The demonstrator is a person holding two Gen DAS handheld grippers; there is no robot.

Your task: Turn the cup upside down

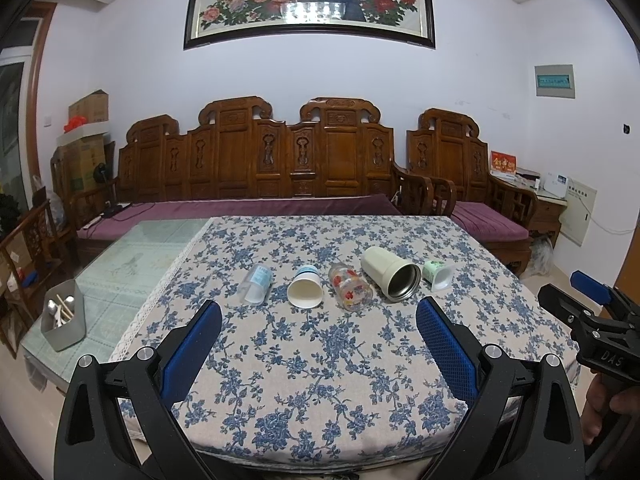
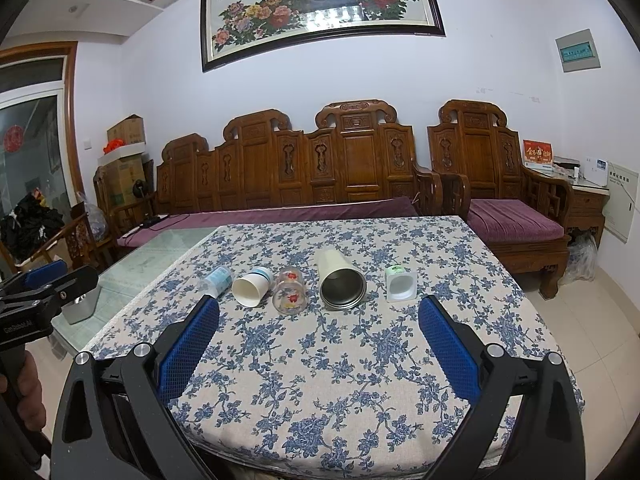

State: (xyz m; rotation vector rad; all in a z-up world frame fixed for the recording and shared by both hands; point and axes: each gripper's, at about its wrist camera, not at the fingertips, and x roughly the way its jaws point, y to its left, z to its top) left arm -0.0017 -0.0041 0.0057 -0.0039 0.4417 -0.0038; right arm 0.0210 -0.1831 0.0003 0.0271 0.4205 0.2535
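Several cups lie on their sides in a row on the floral tablecloth: a clear plastic cup, a white paper cup, a flowered glass, a cream metal tumbler and a small green-and-white cup. The row also shows in the right wrist view, with the tumbler mid-table. My left gripper is open and empty, short of the row. My right gripper is open and empty, also short of the row.
A grey metal holder with utensils stands on the glass table part at left. Wooden sofas line the far wall. The table's front edge is near both grippers. The other gripper shows at each view's side.
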